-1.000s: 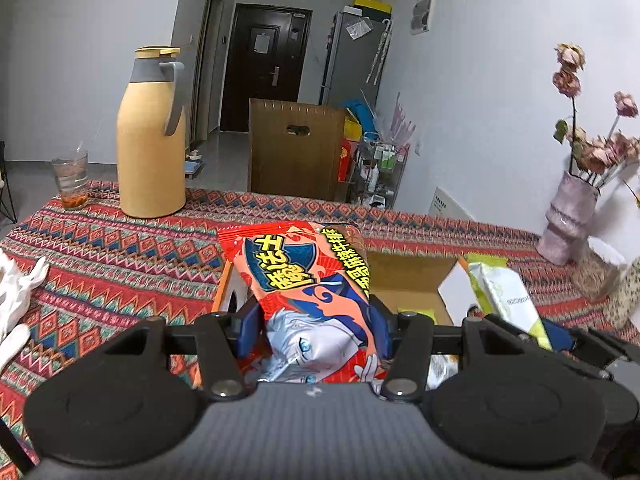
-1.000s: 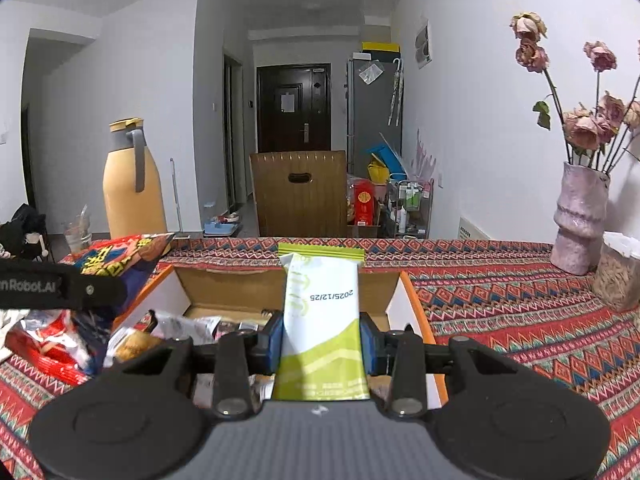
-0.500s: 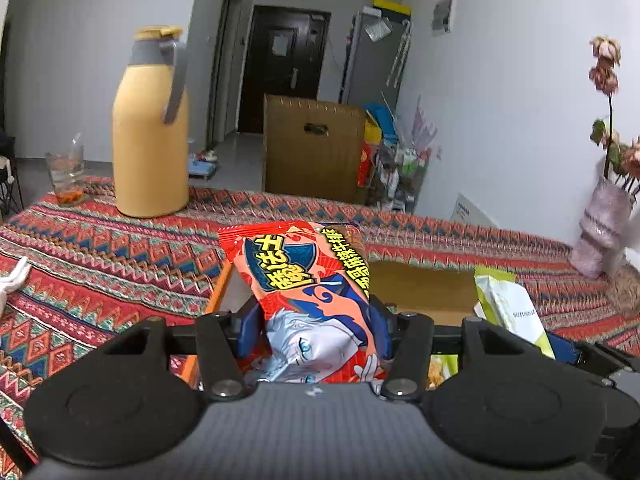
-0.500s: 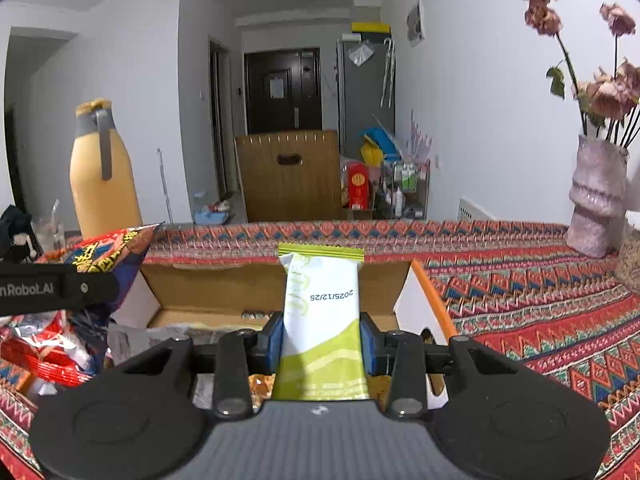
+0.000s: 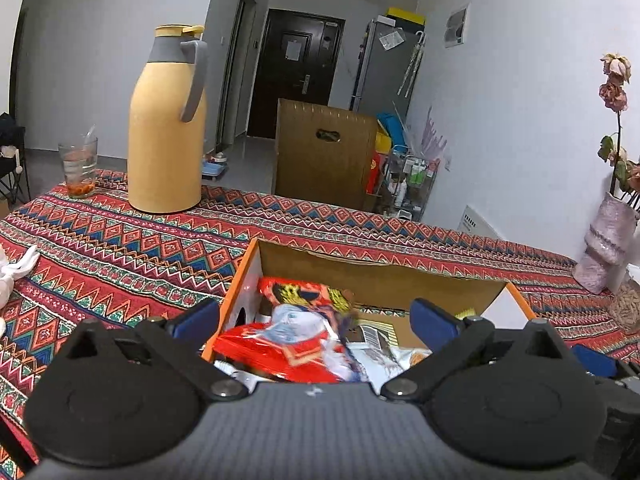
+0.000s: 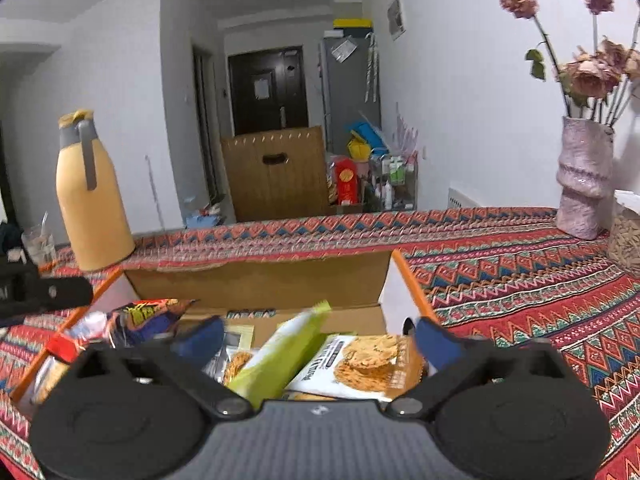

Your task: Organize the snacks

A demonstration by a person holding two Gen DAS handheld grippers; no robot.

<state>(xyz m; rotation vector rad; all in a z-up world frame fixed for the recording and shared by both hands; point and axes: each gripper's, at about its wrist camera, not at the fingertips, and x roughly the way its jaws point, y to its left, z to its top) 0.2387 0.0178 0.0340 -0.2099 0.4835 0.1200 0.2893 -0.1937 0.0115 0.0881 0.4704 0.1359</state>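
- Left wrist view: the left gripper point(image 5: 316, 316) has its jaws opening, blue pads spread wide with nothing pressed between them.
- The red snack packet point(image 5: 288, 344) lies loose below the pads, inside the cardboard box point(image 5: 384, 276), over other wrappers at the box's left side.
- The box sits on the patterned tablecloth point(image 5: 120, 248); a yellow thermos jug point(image 5: 166, 128) and a drinking glass point(image 5: 79, 168) stand well behind it, and a pink vase point(image 5: 606, 252) stands at the far right.
- Right wrist view: the right gripper point(image 6: 316, 336) has its jaws opening too, pads wide apart and gripping nothing.
- The green-and-white snack packet point(image 6: 280, 352) is tilted, blurred, between the pads but free of them, leaning inside the box point(image 6: 260, 276).
- Just beside it lies a white cracker packet point(image 6: 360, 364); the red packet point(image 6: 148, 314) rests at the box's left end.
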